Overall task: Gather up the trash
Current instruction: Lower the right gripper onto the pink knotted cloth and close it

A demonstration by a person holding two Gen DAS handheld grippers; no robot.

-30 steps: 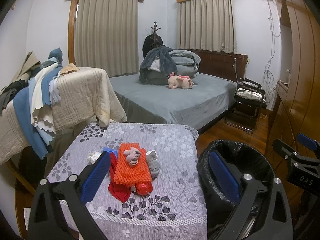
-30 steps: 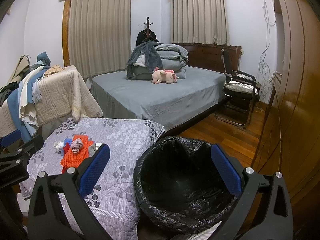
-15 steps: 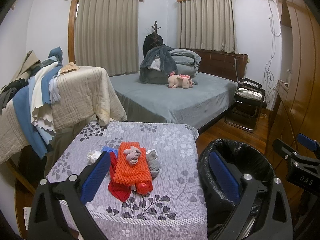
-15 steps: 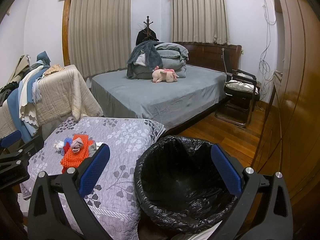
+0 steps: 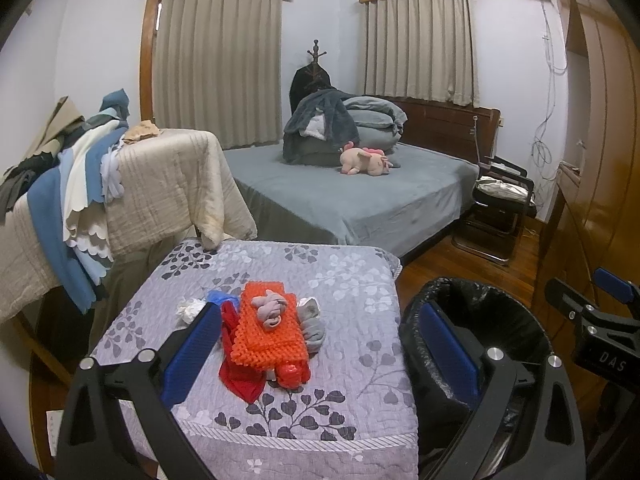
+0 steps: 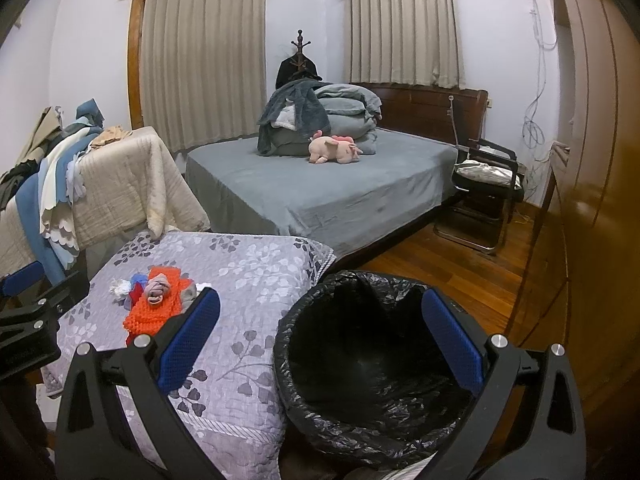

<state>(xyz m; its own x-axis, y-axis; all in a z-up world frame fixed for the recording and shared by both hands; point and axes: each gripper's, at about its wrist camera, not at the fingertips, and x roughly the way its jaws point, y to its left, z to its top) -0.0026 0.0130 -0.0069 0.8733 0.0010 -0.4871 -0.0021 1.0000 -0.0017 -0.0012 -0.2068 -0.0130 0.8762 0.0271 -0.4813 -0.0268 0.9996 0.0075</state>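
On the grey floral quilted table (image 5: 340, 360), a pile of orange mesh, red plastic and crumpled tissue trash (image 5: 266, 334) sits near its middle. The left gripper (image 5: 316, 354) gapes wide, empty. Beside the table's right edge stands a black-bagged round bin (image 6: 372, 364), seemingly empty; the right gripper (image 6: 320, 344) is spread, holding nothing.

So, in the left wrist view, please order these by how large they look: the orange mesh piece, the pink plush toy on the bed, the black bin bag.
1. Black bin bag, largest by far.
2. Orange mesh piece.
3. Pink plush toy, but it lies much farther away, so its true size against the mesh is unsure.
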